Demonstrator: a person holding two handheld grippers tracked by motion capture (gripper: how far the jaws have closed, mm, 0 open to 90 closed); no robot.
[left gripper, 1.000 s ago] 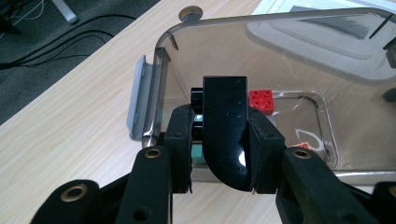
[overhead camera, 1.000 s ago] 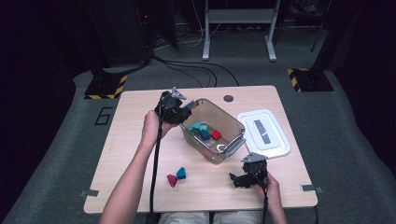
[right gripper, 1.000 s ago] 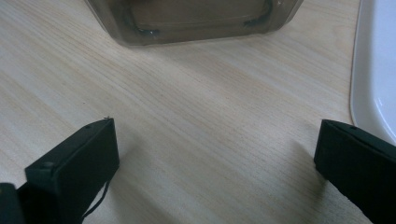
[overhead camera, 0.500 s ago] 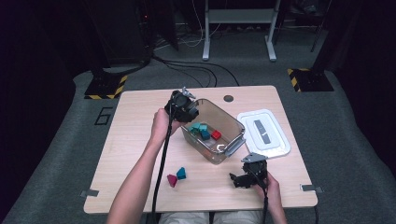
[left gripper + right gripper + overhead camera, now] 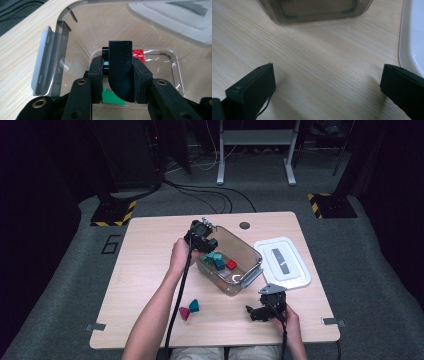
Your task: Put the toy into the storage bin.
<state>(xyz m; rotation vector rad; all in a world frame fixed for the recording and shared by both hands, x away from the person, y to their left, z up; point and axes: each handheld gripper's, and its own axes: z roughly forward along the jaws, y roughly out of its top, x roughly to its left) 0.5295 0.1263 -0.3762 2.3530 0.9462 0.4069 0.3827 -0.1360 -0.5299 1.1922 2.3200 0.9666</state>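
On the pale wooden table (image 5: pixel 150 265) in front of me sits the clear plastic box (image 5: pixel 247 252), set at an angle near the middle, with its grey latch (image 5: pixel 43 62) standing at one end wall. Just to the right of the box lies its white lid (image 5: pixel 295 270), flat on the table and apart from it. Inside the box I can see a red brick (image 5: pixel 231 264) and some teal bricks (image 5: pixel 216 259) lying close together on the floor of it.

My left gripper (image 5: pixel 207 242) hangs over the near-left end of the box, pointing down into it, and its jaws are clamped on a dark block (image 5: pixel 120 60), which stands upright between the pads. In the left gripper view a green piece (image 5: pixel 112 96) lies below the block and the red brick (image 5: pixel 138 54) lies just beyond it.

My right gripper (image 5: pixel 260 312) rests low on the table near the front edge, in front of the box, with its jaws spread wide and nothing between them but bare wood.

Out on the table, left of that gripper and well apart from the box, a magenta piece (image 5: pixel 184 313) and a teal piece (image 5: pixel 194 306) lie touching each other.
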